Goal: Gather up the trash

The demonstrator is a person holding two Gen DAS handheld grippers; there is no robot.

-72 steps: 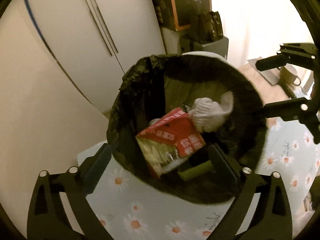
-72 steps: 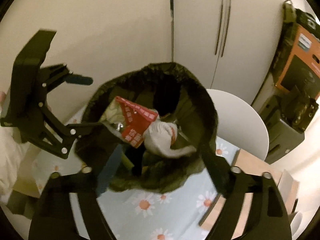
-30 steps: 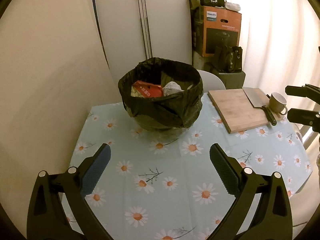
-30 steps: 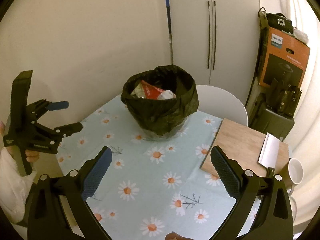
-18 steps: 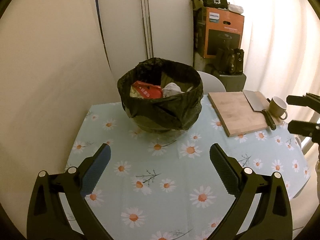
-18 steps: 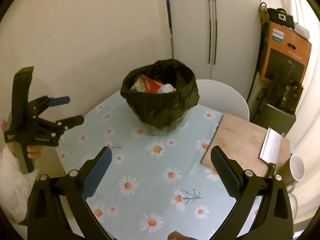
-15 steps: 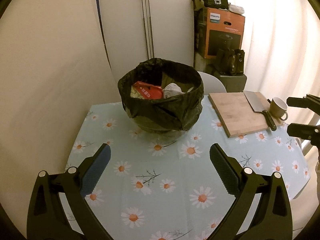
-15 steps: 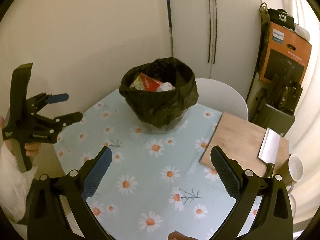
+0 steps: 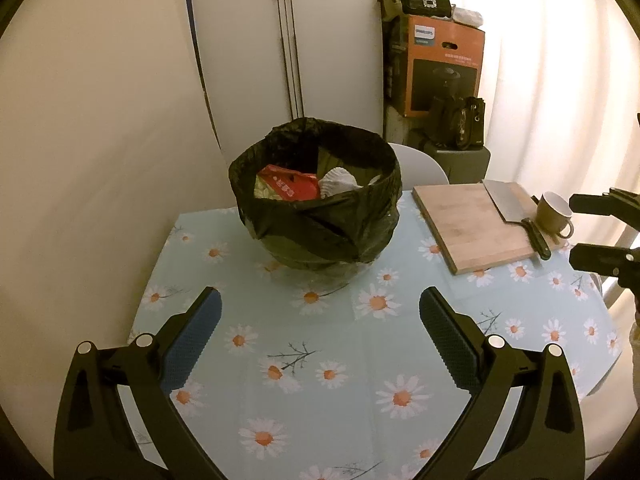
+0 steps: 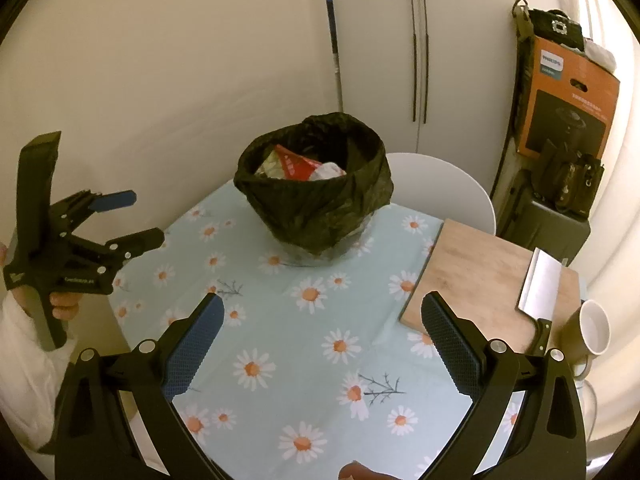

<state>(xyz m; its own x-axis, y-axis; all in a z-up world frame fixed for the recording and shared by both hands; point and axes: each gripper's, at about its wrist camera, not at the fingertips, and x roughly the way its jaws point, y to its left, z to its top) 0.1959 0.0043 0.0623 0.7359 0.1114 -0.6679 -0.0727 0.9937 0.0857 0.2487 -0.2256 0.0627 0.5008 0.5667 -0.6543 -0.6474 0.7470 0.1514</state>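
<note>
A bin lined with a black bag (image 9: 320, 216) stands at the far side of the daisy tablecloth (image 9: 340, 360). Inside it lie a red snack packet (image 9: 290, 186) and a crumpled white tissue (image 9: 338, 182). The bin also shows in the right wrist view (image 10: 316, 196). My left gripper (image 9: 320, 320) is open and empty, held above the table well short of the bin. My right gripper (image 10: 320, 328) is open and empty too, back over the table. Each gripper shows in the other's view: the right at the far right (image 9: 600, 232), the left at the far left (image 10: 128, 220).
A wooden cutting board (image 9: 476, 224) with a cleaver (image 9: 516, 212) lies at the right, with a mug (image 9: 554, 216) beside it. A white chair (image 10: 440, 188) stands behind the table. An orange box (image 9: 440, 68) and bags sit by the cupboard.
Both grippers have pulled back from right over the bin to well away from it. In the last half second they barely move.
</note>
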